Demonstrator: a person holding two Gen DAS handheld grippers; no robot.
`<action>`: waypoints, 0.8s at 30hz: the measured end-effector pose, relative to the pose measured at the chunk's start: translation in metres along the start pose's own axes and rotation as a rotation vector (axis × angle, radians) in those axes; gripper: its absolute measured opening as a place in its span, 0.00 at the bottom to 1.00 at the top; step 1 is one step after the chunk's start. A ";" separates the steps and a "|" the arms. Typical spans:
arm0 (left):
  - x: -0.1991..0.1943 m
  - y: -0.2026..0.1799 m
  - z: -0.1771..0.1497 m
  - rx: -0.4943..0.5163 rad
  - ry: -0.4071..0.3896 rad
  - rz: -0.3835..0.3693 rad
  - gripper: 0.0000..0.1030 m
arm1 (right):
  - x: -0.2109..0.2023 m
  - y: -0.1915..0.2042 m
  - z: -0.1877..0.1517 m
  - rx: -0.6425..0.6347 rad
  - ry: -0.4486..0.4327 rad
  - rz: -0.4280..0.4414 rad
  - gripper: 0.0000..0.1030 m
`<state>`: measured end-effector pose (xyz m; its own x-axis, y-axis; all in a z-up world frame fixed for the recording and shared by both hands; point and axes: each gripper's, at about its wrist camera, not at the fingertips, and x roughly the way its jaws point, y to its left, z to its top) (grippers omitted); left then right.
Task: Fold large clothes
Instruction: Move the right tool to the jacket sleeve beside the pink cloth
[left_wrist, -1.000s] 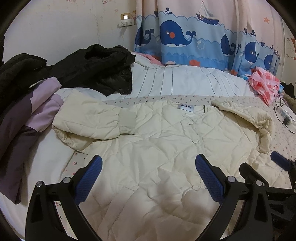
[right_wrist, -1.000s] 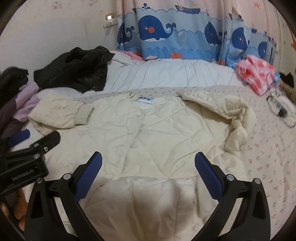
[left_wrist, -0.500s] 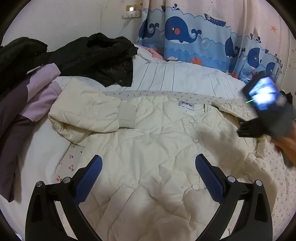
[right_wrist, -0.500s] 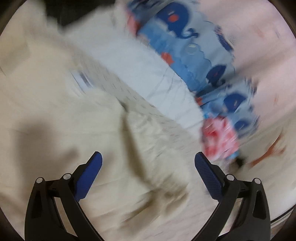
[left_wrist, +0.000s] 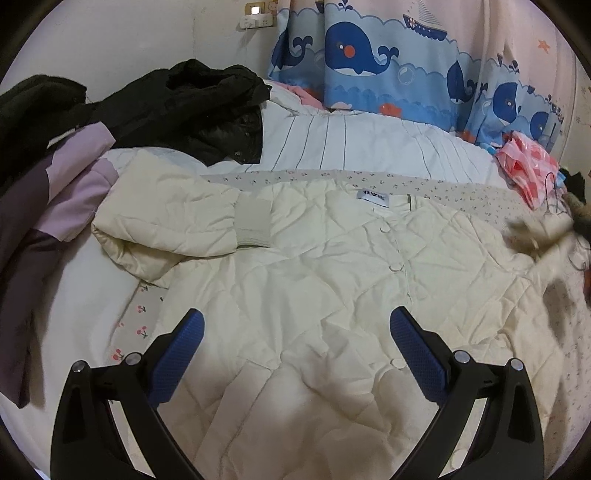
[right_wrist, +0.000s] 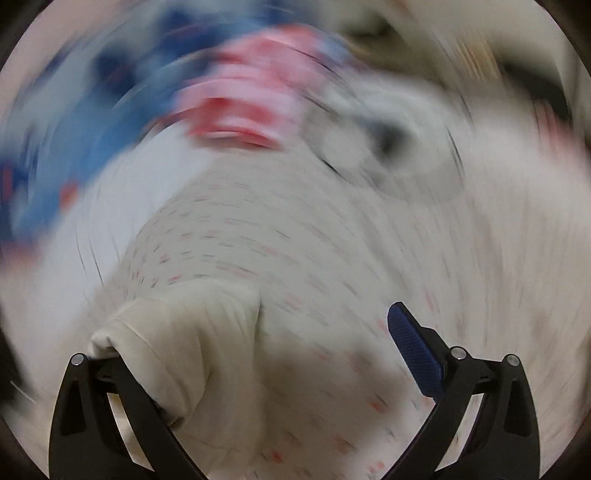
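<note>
A cream quilted jacket (left_wrist: 332, 266) lies front-up on the bed, its collar label toward the curtain. Its left sleeve (left_wrist: 177, 225) is folded in across the chest. My left gripper (left_wrist: 295, 343) hovers open over the jacket's lower half with nothing between its fingers. At the right edge of the left wrist view the jacket's other sleeve (left_wrist: 546, 236) is a blur. The right wrist view is heavily smeared. There my right gripper (right_wrist: 295, 314) stands open, and the cream sleeve end (right_wrist: 184, 332) lies over its left finger and hides that pad.
A black jacket (left_wrist: 192, 107) and a purple garment (left_wrist: 62, 184) are piled at the left. A pink checked cloth (left_wrist: 524, 166) and a cable lie at the far right. A white striped quilt (left_wrist: 351, 144) sits below the whale curtain (left_wrist: 369, 59). The flowered sheet (right_wrist: 295, 240) surrounds the jacket.
My right gripper has swung quickly from the jacket's hem to the right sleeve end, which now lies over its left finger. The left gripper has barely shifted.
</note>
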<state>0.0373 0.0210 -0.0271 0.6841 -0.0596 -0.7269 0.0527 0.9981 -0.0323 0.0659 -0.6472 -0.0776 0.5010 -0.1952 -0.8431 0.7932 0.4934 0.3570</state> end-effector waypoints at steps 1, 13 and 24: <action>-0.001 0.000 0.000 -0.008 0.001 -0.007 0.94 | -0.001 -0.023 -0.003 0.029 0.038 0.045 0.93; -0.006 0.003 0.001 -0.036 0.004 -0.042 0.94 | -0.096 -0.066 -0.096 -0.285 -0.185 -0.075 0.93; -0.002 -0.001 0.001 -0.045 0.023 -0.070 0.94 | 0.000 0.065 -0.088 -0.925 -0.146 -0.437 0.93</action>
<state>0.0367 0.0202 -0.0254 0.6634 -0.1292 -0.7370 0.0663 0.9912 -0.1142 0.0873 -0.5405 -0.0899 0.3195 -0.5845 -0.7459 0.3706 0.8015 -0.4693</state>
